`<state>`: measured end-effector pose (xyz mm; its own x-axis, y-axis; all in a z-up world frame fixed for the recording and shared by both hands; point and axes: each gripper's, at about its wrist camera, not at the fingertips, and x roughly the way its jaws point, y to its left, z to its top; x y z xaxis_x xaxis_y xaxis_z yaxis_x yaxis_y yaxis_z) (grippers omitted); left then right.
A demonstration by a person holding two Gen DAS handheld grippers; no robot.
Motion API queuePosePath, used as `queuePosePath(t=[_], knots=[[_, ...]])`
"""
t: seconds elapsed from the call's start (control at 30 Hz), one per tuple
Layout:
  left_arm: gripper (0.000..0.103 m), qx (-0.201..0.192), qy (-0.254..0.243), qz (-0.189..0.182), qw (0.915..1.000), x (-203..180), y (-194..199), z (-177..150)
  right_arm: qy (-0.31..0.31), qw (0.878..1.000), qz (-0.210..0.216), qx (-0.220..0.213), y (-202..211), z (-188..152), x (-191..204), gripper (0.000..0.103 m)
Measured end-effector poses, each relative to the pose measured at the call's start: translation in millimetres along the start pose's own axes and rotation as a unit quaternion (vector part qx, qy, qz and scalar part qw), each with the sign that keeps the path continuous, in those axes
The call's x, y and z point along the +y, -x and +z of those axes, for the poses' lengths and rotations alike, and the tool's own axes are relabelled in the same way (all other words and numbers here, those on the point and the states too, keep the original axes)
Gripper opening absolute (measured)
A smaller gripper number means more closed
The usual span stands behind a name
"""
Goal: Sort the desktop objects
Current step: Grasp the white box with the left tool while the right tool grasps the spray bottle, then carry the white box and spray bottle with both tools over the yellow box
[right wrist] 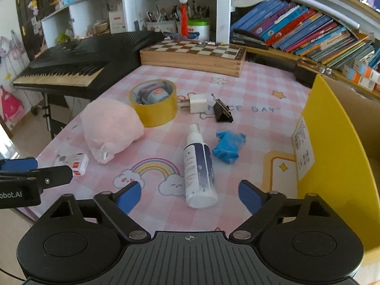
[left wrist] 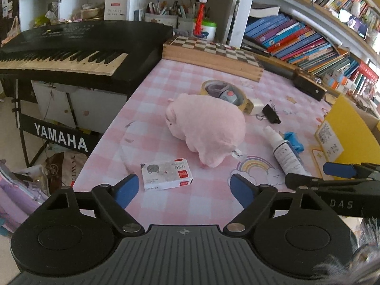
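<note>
My left gripper (left wrist: 184,190) is open and empty, just short of a small white card box (left wrist: 166,174) on the pink checked desk. A pink plush toy (left wrist: 206,128) lies beyond it. My right gripper (right wrist: 188,196) is open and empty, with the base of a white and navy spray bottle (right wrist: 199,166) lying between its fingers. A crumpled blue cloth (right wrist: 228,147), a black binder clip (right wrist: 222,112), a white charger plug (right wrist: 196,103) and a yellow tape roll (right wrist: 154,103) with a small device inside lie further back. The plush (right wrist: 110,127) and card box (right wrist: 71,161) show at the left there.
A yellow-walled cardboard box (right wrist: 337,147) stands at the right, also seen in the left wrist view (left wrist: 351,130). A wooden chessboard (right wrist: 192,55) sits at the back, a black Yamaha keyboard (left wrist: 71,47) off the desk's left edge, and bookshelves (right wrist: 308,30) behind.
</note>
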<state>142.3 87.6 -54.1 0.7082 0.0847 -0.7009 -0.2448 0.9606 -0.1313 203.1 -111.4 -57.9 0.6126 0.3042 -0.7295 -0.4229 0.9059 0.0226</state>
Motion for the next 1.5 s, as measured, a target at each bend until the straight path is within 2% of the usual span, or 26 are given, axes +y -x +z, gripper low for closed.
queuePosePath(t=[0.13,0.2,0.33,0.43,0.53,0.73,0.93,1.13,1.37,1.5], knots=[[0.080,0.009,-0.004,0.013,0.9999,-0.9,-14.7,4.4,0.006,1.000,0.005,0.011,-14.2,7.3,-3.6,0.074],[0.079,0.014,-0.005,0.020,0.9997,-1.1,-22.7,6.5,0.011,1.000,0.007,0.017,-20.9,10.2,-4.9,0.072],[0.070,0.023,-0.007,0.041,0.9989,-1.4,-36.8,11.0,0.018,0.999,0.012,0.027,-30.6,14.1,-6.8,0.067],[0.056,0.034,-0.009,0.065,0.9973,-3.2,-43.8,10.1,0.025,0.999,0.014,0.035,-37.1,15.0,-6.5,0.060],[0.055,0.034,-0.006,0.072,0.9968,-3.6,-44.8,7.1,0.032,0.999,0.015,0.041,-42.5,15.4,-6.2,0.054],[0.053,0.029,-0.005,0.066,0.9974,-1.4,-45.5,7.7,0.040,0.998,0.027,0.037,-46.1,14.9,-6.1,0.032],[0.053,0.006,0.025,0.053,0.9983,5.7,-29.7,13.6,0.019,0.998,0.036,0.037,-39.4,18.9,-12.6,0.032],[0.053,-0.015,0.029,0.029,0.9990,4.0,-8.2,20.6,0.002,0.999,0.046,0.021,-18.9,23.4,-18.0,0.032],[0.053,-0.056,0.038,-0.019,0.9975,-1.7,32.3,26.1,-0.020,0.998,0.066,-0.001,13.4,25.8,-19.3,0.032],[0.053,-0.074,0.028,-0.053,0.9954,-8.8,56.7,23.3,-0.030,0.997,0.076,-0.015,37.6,23.1,-18.5,0.032]])
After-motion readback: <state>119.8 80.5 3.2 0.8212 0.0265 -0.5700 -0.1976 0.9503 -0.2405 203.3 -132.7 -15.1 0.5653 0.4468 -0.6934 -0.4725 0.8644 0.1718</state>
